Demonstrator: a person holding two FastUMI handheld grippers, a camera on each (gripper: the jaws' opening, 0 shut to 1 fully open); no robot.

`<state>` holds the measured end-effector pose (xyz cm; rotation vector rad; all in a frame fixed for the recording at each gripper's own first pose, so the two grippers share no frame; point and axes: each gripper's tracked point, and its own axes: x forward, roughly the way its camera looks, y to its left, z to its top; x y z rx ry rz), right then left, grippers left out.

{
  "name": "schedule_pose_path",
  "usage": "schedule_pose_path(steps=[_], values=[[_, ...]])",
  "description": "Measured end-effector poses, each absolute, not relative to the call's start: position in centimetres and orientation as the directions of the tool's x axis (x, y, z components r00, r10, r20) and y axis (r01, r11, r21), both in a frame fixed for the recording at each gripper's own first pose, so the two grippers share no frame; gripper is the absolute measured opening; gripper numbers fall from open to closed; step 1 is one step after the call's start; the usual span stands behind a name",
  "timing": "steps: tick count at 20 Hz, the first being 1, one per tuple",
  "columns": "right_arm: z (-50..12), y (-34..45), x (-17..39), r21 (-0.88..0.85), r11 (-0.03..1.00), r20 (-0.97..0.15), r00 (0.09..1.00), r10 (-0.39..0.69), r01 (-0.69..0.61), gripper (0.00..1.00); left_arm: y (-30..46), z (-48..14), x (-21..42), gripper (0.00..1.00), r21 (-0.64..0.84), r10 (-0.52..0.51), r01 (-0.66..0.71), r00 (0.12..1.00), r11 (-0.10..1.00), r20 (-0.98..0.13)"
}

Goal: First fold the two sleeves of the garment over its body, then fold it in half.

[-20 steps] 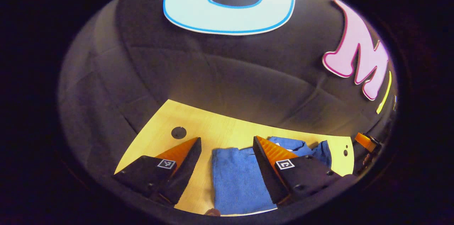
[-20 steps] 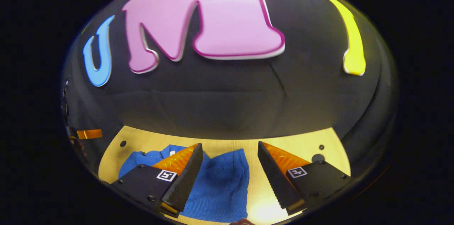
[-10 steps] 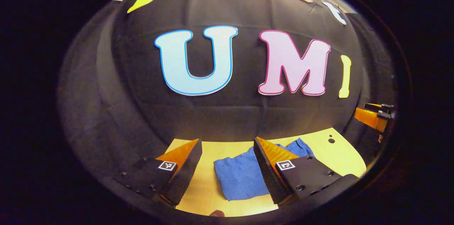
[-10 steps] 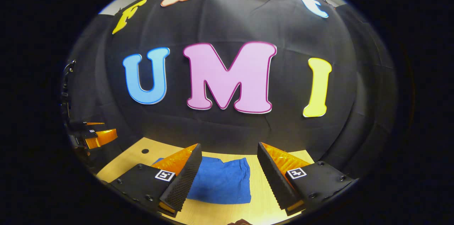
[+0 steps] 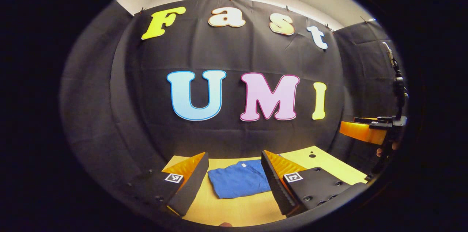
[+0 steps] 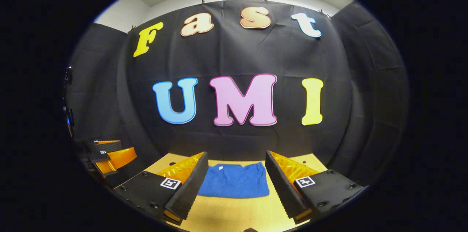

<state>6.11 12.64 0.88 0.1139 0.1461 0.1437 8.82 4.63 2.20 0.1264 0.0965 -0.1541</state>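
Fingers of both grippers stand wide apart, holding nothing: left gripper [image 5: 234, 181], right gripper [image 6: 236, 184]. Between and beyond them the blue garment [image 6: 234, 185] lies folded flat on the wooden tabletop [image 5: 237, 212], a small white label [image 5: 243, 165] near its far edge, unreadable.

Both grippers have drawn back and tilted up from the folded blue garment [image 5: 239, 183], which now sits smaller and lower centre; right gripper [image 5: 362, 131] shows larger at right edge.
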Motion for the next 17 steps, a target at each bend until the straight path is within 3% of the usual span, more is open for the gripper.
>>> schedule_pose_path(steps=[5,9,15,16,17], values=[[1.5,13.1,3.7,0.129,0.982,-0.122,0.981,0.151,-0.136,0.97,4.4,2.2,5.2,0.82,0.101,-0.14,0.152,0.984,0.983,-0.114],[2.1,13.9,2.8,0.136,0.978,-0.097,0.98,0.175,-0.161,0.97,4.4,3.5,4.9,0.81,0.136,-0.115,0.121,0.992,0.983,-0.055],[3.7,13.6,3.0,0.072,0.983,-0.048,0.983,0.175,-0.172,0.97,2.0,5.2,4.4,0.82,0.159,-0.162,0.161,0.987,0.974,-0.005],[4.3,13.3,3.2,0.06,0.985,-0.034,0.986,0.166,-0.164,0.89,1.6,5.6,4.3,0.82,0.151,-0.174,0.172,0.985,0.973,-0.001],[4.6,13.0,3.2,0.061,0.987,-0.029,0.988,0.154,-0.152,0.89,1.4,6.1,4.2,0.82,0.147,-0.177,0.174,0.984,0.974,0.003]])
